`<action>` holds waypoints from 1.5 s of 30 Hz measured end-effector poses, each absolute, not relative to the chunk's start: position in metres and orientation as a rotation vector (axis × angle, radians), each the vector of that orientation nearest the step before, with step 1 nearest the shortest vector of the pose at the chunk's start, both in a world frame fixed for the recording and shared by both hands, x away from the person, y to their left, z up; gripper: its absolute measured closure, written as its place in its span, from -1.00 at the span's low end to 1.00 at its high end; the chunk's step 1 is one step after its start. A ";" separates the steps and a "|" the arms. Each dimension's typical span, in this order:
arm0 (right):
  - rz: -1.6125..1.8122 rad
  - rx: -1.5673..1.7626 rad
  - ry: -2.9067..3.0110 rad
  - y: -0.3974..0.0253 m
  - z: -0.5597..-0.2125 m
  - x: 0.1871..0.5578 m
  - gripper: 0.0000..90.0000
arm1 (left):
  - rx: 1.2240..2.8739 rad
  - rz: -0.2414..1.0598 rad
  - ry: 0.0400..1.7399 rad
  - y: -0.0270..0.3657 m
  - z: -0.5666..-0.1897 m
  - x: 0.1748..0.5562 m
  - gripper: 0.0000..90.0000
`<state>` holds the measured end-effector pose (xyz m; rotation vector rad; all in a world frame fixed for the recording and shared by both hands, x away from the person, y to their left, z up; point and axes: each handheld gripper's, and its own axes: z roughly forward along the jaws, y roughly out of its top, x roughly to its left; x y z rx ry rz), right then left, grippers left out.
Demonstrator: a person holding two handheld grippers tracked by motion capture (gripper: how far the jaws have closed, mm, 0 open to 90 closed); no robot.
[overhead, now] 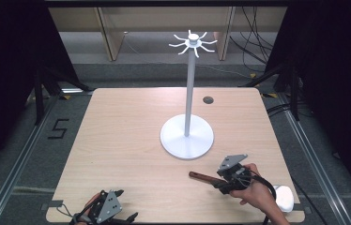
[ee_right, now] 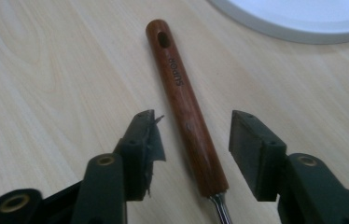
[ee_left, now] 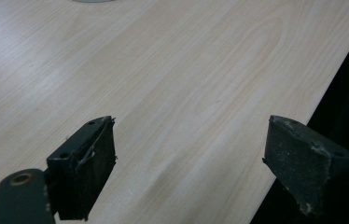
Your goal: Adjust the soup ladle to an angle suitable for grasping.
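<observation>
Right gripper (ee_right: 193, 140) straddles the wooden handle (ee_right: 184, 100), jaws apart, ready to clamp it; rack (overhead: 187, 136) waits at twelve o'clock. Left gripper (ee_left: 189, 161) idles, jaws apart.

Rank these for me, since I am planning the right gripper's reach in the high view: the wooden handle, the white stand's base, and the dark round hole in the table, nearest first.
From the right gripper:
1. Wooden handle, between its jaws, lying on the table toward the left.
2. White stand's base, just beyond, mid-table.
3. Dark round hole, near the far edge.
</observation>
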<state>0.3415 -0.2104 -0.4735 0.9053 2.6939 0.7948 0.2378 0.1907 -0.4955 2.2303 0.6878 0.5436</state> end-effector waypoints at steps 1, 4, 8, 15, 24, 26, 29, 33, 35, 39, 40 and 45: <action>0.773 0.888 2.709 -0.208 -0.474 0.344 0.27 | 2.230 0.532 0.686 0.191 -0.496 0.237 -0.65; 0.708 0.841 2.770 -0.201 -0.475 0.351 0.33 | 2.240 0.525 0.676 0.191 -0.496 0.237 -0.64; 0.647 0.805 2.816 -0.195 -0.477 0.358 0.43 | 2.236 0.528 0.688 0.190 -0.497 0.237 -0.64; 0.522 0.703 2.888 -0.184 -0.479 0.365 0.55 | 2.248 0.524 0.672 0.191 -0.496 0.237 -0.64; 0.351 0.588 2.958 -0.169 -0.476 0.373 0.62 | 2.235 0.529 0.682 0.190 -0.495 0.237 -0.64; 0.323 0.578 2.933 -0.167 -0.476 0.373 0.63 | 2.236 0.536 0.683 0.190 -0.496 0.236 -0.64; 0.357 0.548 2.914 -0.171 -0.464 0.374 0.64 | 2.229 0.536 0.673 0.191 -0.495 0.237 -0.64; 0.547 0.615 2.839 -0.182 -0.440 0.370 0.65 | 2.213 0.531 0.688 0.190 -0.496 0.236 -0.64; 0.640 0.635 2.797 -0.190 -0.425 0.368 0.65 | 2.209 0.532 0.680 0.190 -0.496 0.237 -0.64; 0.819 0.635 2.703 -0.207 -0.402 0.365 0.65 | 2.212 0.536 0.680 0.190 -0.496 0.237 -0.64; 0.857 0.648 2.695 -0.211 -0.397 0.364 0.65 | 2.215 0.536 0.678 0.190 -0.495 0.237 -0.64; 0.967 0.681 2.607 -0.229 -0.380 0.361 0.65 | 2.217 0.534 0.679 0.190 -0.496 0.237 -0.64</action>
